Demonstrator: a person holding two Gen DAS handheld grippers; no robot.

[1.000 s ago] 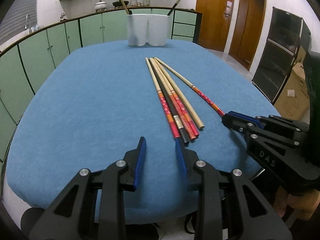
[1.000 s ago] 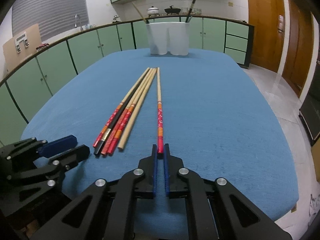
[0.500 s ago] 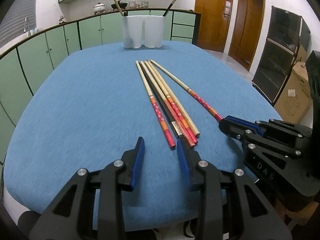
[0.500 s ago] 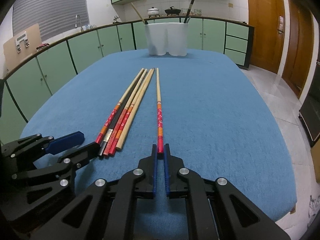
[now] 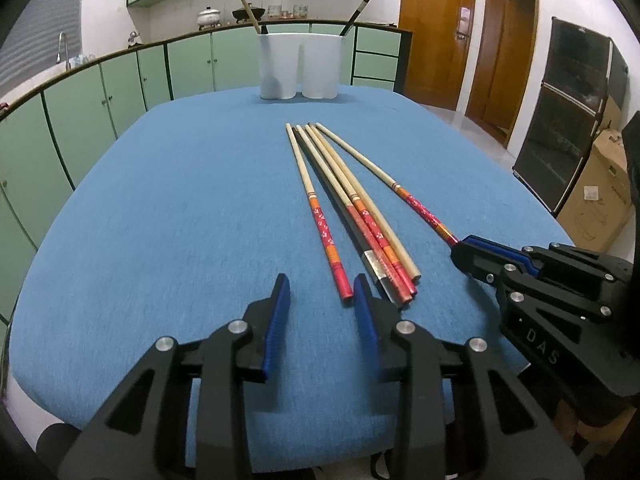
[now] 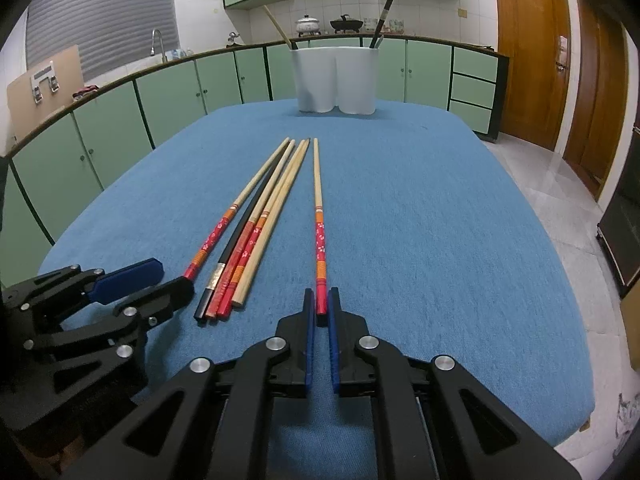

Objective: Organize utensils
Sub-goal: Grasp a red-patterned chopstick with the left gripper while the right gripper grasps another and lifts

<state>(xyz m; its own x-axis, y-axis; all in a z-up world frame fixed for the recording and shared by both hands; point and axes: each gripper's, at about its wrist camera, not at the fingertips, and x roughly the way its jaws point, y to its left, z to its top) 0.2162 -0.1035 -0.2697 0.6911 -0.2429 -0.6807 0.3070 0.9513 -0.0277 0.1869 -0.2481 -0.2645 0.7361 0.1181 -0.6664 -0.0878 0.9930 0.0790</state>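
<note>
Several chopsticks [image 5: 360,216] [image 6: 256,224], red-patterned, plain wood and one black, lie bundled on the blue table [image 5: 160,220]. My left gripper [image 5: 320,284] [image 6: 174,280] stands open at their near ends, the leftmost red tip just inside its right finger and untouched. One red-ended chopstick [image 6: 319,220] [image 5: 420,204] lies apart to the right. My right gripper [image 6: 320,308] [image 5: 460,248] is shut on its near tip. A white two-compartment holder [image 5: 300,66] [image 6: 336,80] stands at the far edge, with a wooden stick in its left cup and a black one in its right.
Green kitchen cabinets [image 6: 168,92] curve round the table's left and far sides. Wooden doors [image 5: 436,32] and a dark glass cabinet [image 5: 568,112] with a cardboard box [image 5: 600,192] stand to the right. Bare blue cloth [image 6: 440,220] spreads right of the single chopstick.
Almost nothing: the left gripper's view has shifted a little, so the leftmost chopstick's red tip now shows just inside its right finger. The right gripper holds still on its chopstick.
</note>
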